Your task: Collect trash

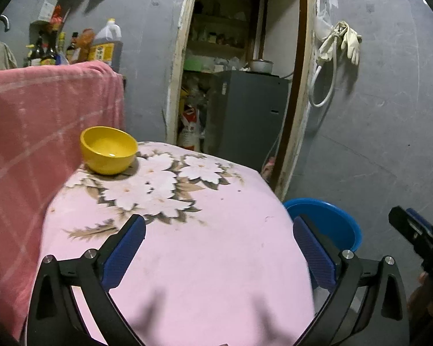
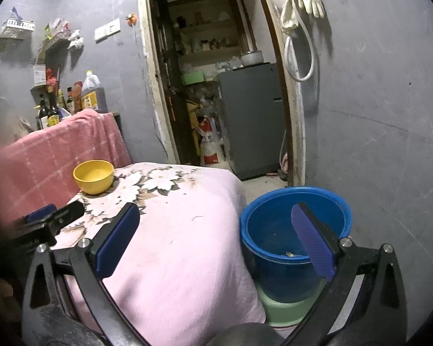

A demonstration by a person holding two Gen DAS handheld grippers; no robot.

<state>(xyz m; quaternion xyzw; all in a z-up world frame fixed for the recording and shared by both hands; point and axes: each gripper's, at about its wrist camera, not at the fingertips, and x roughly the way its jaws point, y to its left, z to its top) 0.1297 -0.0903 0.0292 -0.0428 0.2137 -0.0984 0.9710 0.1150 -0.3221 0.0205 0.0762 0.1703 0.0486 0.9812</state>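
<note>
You had both grippers spread wide with nothing in them: left gripper (image 1: 219,248) over the pink cloth (image 1: 205,259), right gripper (image 2: 216,242) straddling the cloth edge and the blue bucket (image 2: 332,201). A few scraps (image 2: 291,254) sat in the bucket's bottom. Yellow bowl (image 1: 109,149) was at the far corner.

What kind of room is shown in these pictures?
Probably a home kitchen or dining corner: sauce bottles and an oil jug by the wall, a yellow bowl on a cloth-covered table, a fridge through the doorway.
</note>
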